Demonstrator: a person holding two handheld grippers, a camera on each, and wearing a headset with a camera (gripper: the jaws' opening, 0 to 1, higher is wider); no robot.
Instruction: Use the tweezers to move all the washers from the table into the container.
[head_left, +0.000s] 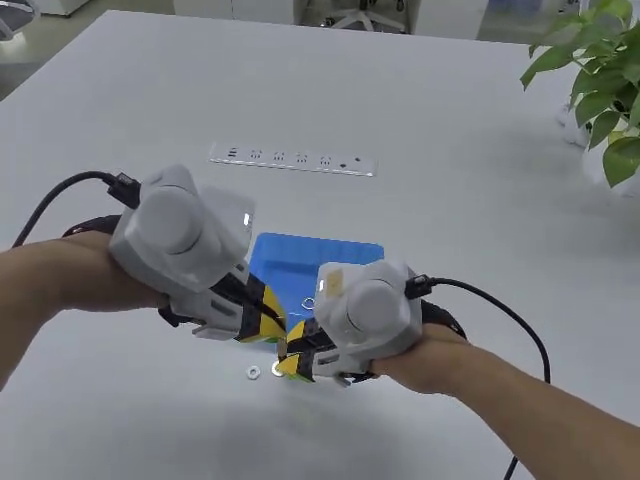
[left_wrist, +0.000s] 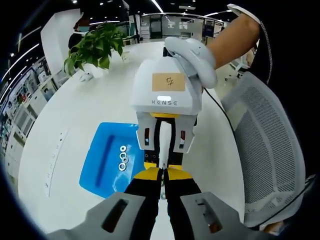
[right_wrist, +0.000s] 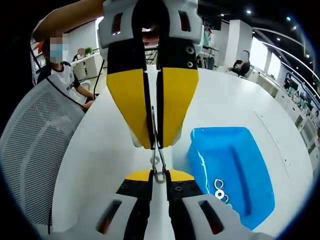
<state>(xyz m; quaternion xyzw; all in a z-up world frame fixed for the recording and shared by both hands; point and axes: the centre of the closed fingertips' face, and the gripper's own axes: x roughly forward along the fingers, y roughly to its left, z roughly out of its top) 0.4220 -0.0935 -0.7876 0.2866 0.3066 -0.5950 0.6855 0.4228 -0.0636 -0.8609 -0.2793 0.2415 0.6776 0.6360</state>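
Thin metal tweezers (right_wrist: 156, 150) run between my two grippers, which face each other tip to tip. My left gripper (left_wrist: 161, 176) is shut on one end, and its yellow pads (right_wrist: 172, 100) press the blades. My right gripper (right_wrist: 159, 176) is shut on the other end. In the head view the left gripper (head_left: 272, 325) and right gripper (head_left: 292, 362) meet at the near edge of the blue container (head_left: 330, 258). Three washers (left_wrist: 122, 160) lie inside the container (right_wrist: 235, 165). A loose washer (head_left: 253, 373) lies on the table just left of the jaws.
A white power strip (head_left: 290, 160) lies on the table beyond the container. A potted plant (head_left: 600, 90) stands at the far right. A grey mesh chair (left_wrist: 265, 150) stands off the table's edge. People sit in the background.
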